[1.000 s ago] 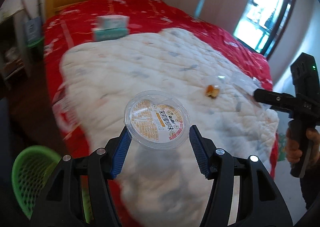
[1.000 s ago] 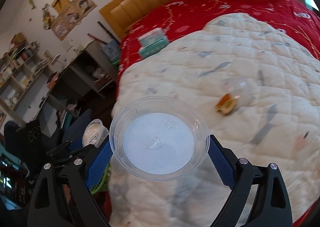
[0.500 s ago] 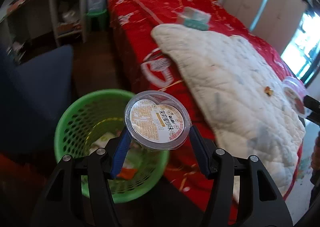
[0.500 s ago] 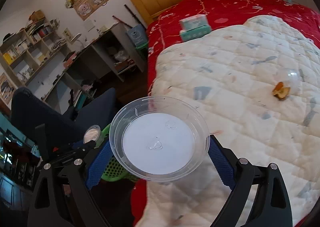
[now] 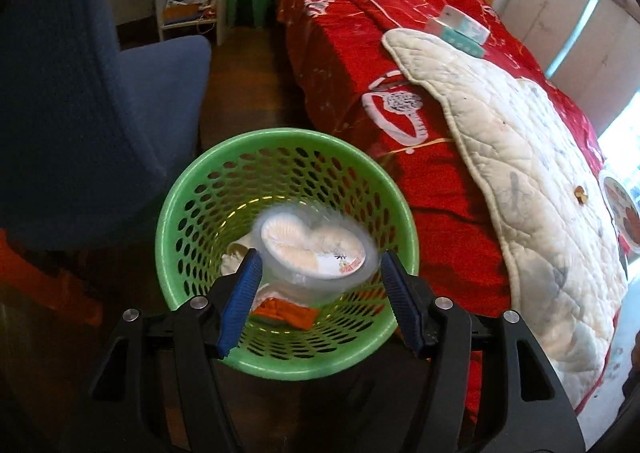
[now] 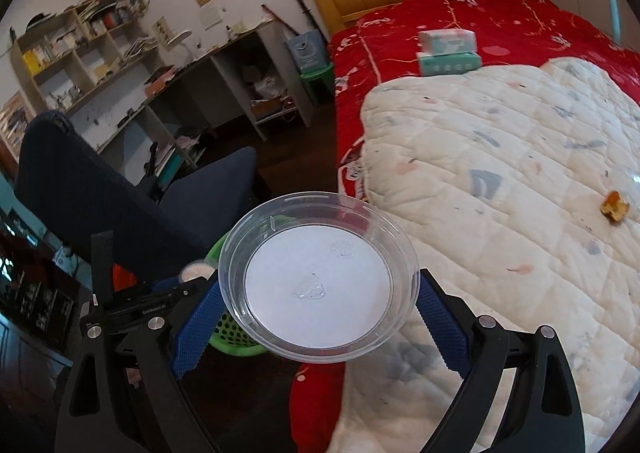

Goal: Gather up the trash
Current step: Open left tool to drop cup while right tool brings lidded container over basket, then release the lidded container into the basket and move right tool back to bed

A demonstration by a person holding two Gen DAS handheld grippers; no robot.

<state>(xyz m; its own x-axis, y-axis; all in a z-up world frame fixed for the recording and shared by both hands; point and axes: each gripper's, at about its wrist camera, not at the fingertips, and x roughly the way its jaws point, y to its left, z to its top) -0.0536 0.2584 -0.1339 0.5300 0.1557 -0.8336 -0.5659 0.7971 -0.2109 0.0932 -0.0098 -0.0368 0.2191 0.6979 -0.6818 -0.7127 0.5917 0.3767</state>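
Observation:
My left gripper (image 5: 320, 285) is open right above the green mesh basket (image 5: 192, 189). The clear lidded cup (image 5: 316, 249) is blurred, tipped over and free of the pads, dropping into the basket onto other trash, an orange wrapper (image 5: 286, 313) among it. My right gripper (image 6: 316, 313) is shut on a clear plastic lid (image 6: 318, 277) and holds it over the edge of the bed, with the basket (image 6: 232, 337) partly hidden behind it. A small orange food scrap (image 6: 612, 206) lies on the white quilt (image 6: 500, 173); it also shows in the left wrist view (image 5: 580, 195).
A dark blue chair (image 5: 92, 101) stands left of the basket. The red-covered bed (image 5: 360, 65) is to the right, with two stacked tissue packs (image 6: 448, 51) near the headboard. A desk and shelves (image 6: 120, 65) line the far wall.
My left gripper moved from over the bed down to the basket, opened and let go of the cup, which is falling in. My right gripper swung left with the lid.

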